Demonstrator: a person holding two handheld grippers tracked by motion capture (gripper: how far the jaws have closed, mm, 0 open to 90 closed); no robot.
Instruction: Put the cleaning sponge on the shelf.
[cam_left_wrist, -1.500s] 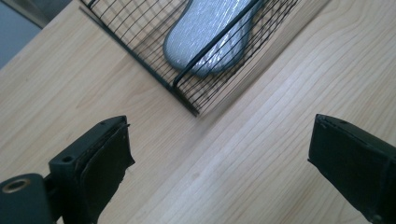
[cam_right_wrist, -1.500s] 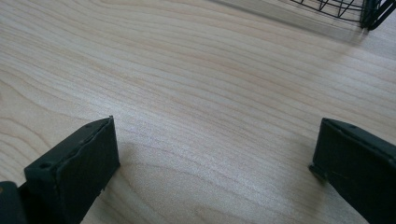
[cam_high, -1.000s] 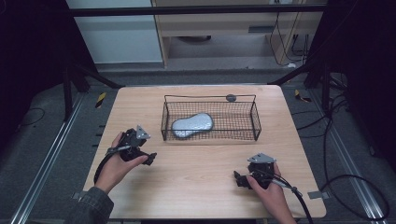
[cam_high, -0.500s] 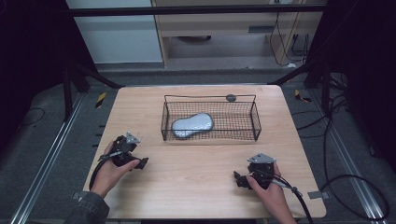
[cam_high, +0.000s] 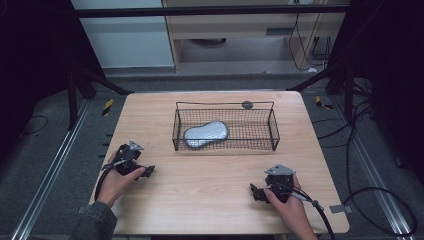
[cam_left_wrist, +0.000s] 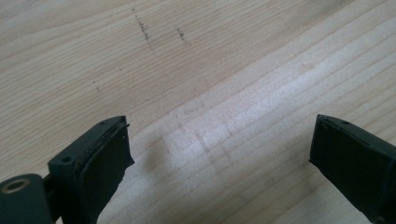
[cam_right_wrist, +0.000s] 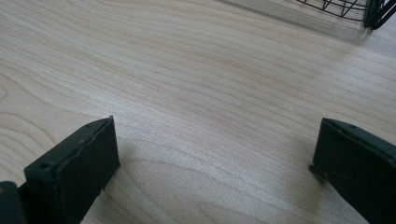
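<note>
A black wire basket (cam_high: 272, 131) stands at the middle back of the wooden table (cam_high: 210, 175). Inside it, toward its left end, lies a flat grey oblong object (cam_high: 206, 134). My left gripper (cam_high: 142, 169) rests low over the table at the front left, held by a hand; its jaws stand wide apart with bare wood between them (cam_left_wrist: 219, 140). At the front right, my right gripper (cam_high: 256, 192) is also open over bare wood (cam_right_wrist: 217, 140). A corner of the basket (cam_right_wrist: 369, 11) shows at the top right of the right gripper view.
A small dark round thing (cam_high: 247, 104) sits at the basket's back rim. Cables trail from both grippers off the table's front. Dark frame posts and floor cables surround the table.
My left gripper has moved toward the front left of the table, away from the basket. The right gripper has stayed where it was.
</note>
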